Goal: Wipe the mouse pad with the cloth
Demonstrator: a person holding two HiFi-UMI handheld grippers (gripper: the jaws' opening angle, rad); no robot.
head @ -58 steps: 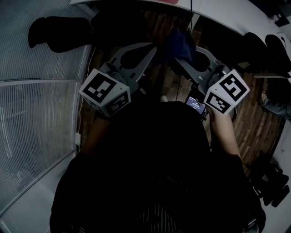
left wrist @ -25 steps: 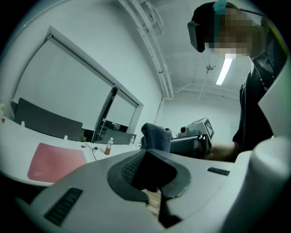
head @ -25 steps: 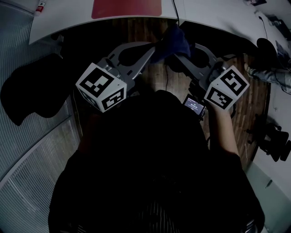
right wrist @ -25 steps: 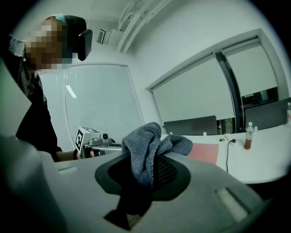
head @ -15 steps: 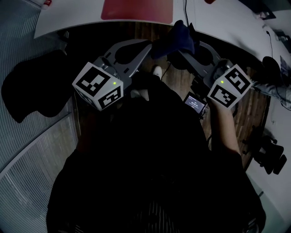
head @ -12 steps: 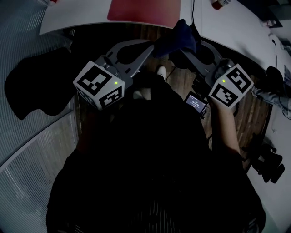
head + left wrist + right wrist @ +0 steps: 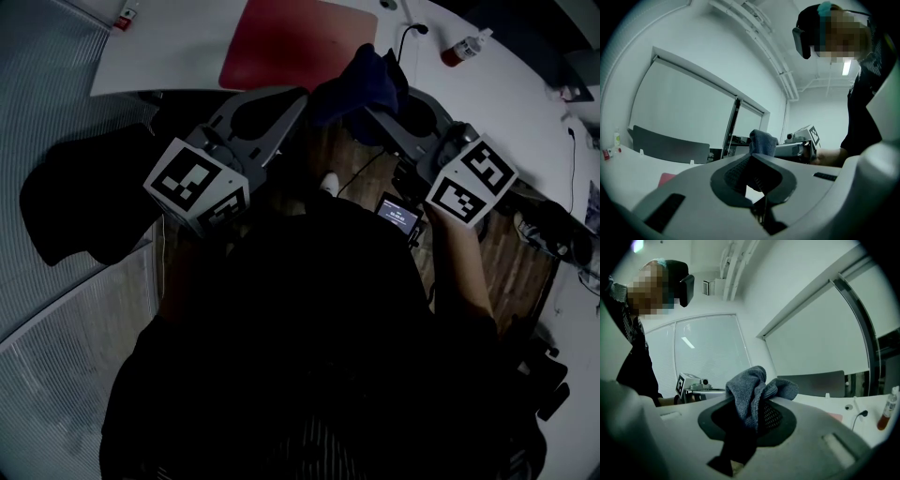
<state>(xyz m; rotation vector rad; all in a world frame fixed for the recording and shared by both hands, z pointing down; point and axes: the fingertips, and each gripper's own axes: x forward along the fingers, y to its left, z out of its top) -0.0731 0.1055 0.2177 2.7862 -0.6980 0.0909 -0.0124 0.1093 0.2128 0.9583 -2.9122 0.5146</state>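
Right gripper (image 7: 758,404) clamps the crumpled blue-grey knit cloth (image 7: 746,386); left gripper (image 7: 753,156) closed, seemingly empty. I'd land it flat on the red rectangular mouse pad (image 7: 291,42).

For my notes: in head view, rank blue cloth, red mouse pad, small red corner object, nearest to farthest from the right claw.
1. Blue cloth, held in the right claw.
2. Red mouse pad, on the table, ahead-left.
3. Small red object, table's far-left corner.

- left gripper (image 7: 300,96), right gripper (image 7: 373,111): grey moulded shells, oval cutout behind jaws, dark meshed pads
- each carries a white cube (image 7: 197,187) with black square markers
- person wears a black short-sleeved top (image 7: 309,337)
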